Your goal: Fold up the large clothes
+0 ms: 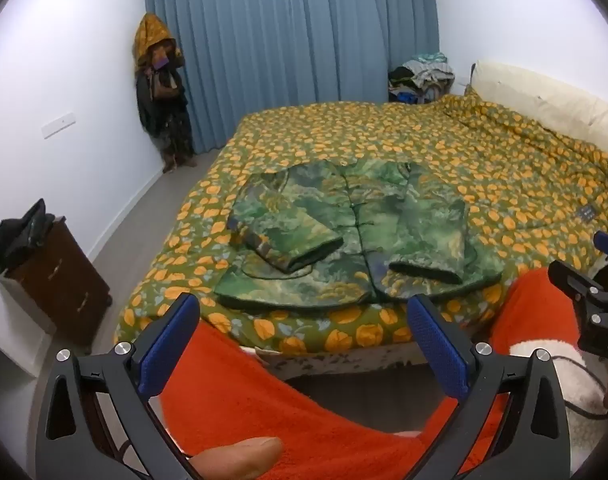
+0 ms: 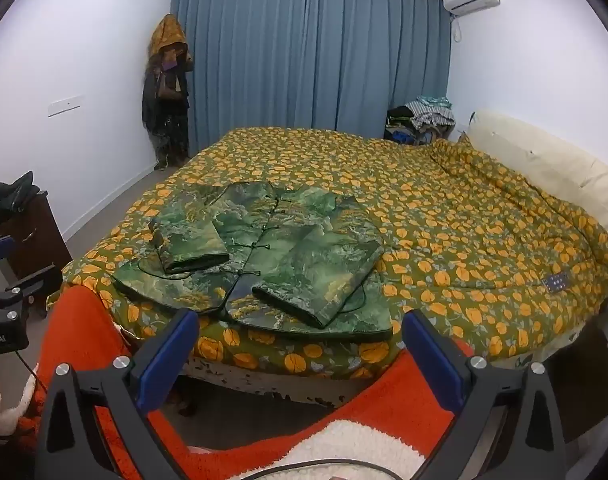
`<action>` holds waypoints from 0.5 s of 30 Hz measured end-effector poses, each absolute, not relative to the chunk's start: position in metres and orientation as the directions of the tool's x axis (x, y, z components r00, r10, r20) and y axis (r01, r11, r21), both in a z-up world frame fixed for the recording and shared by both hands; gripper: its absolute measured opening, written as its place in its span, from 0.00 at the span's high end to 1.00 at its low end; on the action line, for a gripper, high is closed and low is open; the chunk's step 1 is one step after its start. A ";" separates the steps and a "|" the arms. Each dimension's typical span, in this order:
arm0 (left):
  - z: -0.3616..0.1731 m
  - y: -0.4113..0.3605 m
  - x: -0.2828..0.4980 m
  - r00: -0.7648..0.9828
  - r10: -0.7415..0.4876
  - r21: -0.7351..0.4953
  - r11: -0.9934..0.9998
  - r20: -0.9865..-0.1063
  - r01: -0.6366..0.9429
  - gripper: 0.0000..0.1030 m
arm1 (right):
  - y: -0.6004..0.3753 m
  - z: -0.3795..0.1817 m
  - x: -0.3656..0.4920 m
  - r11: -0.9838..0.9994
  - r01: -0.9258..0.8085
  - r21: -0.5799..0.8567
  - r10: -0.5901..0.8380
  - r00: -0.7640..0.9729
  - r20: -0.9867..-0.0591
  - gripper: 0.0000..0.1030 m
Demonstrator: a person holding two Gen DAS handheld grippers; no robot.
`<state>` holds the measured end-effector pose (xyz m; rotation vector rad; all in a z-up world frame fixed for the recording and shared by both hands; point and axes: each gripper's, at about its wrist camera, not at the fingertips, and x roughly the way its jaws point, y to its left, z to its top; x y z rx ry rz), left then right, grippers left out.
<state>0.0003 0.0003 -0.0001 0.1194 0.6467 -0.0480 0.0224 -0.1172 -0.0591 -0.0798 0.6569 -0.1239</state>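
Observation:
A green patterned jacket (image 1: 344, 236) lies flat near the foot edge of the bed (image 1: 444, 152), front closed, both sleeves folded in over its front. It also shows in the right wrist view (image 2: 263, 256). My left gripper (image 1: 304, 312) is open and empty, held back from the bed's foot edge, short of the jacket's hem. My right gripper (image 2: 297, 328) is open and empty, also short of the hem. The right gripper's body shows at the right edge of the left wrist view (image 1: 592, 304). The person's red fleece sleeves (image 1: 283, 420) lie under both grippers.
The bed (image 2: 464, 220) has a green and orange flowered cover and a cream headboard (image 2: 544, 168) at the right. A dark cabinet (image 1: 59, 276) stands left of the bed. Clothes hang in the corner (image 1: 159, 92). A clothes pile (image 1: 424, 76) sits by the blue curtain (image 1: 295, 48).

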 end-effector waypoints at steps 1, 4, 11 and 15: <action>0.000 0.000 0.000 0.798 -0.009 0.095 0.992 -0.603 0.083 0.00 | -0.117 -0.058 0.023 0.989 0.088 -0.116 -0.140 0.787 -0.602 0.00; 0.000 0.000 0.000 0.796 -0.011 0.096 0.992 -0.605 0.086 0.00 | -0.115 -0.056 0.024 0.989 0.077 -0.126 -0.137 0.793 -0.594 0.00; -0.006 0.002 0.001 0.790 -0.008 0.094 0.992 -0.612 0.084 0.00 | -0.119 -0.067 0.022 0.988 0.095 -0.119 -0.148 0.783 -0.604 0.00; -0.009 0.004 0.003 0.793 -0.008 0.096 0.992 -0.609 0.083 0.00 | -0.118 -0.069 0.022 0.987 0.104 -0.121 -0.157 0.781 -0.604 0.00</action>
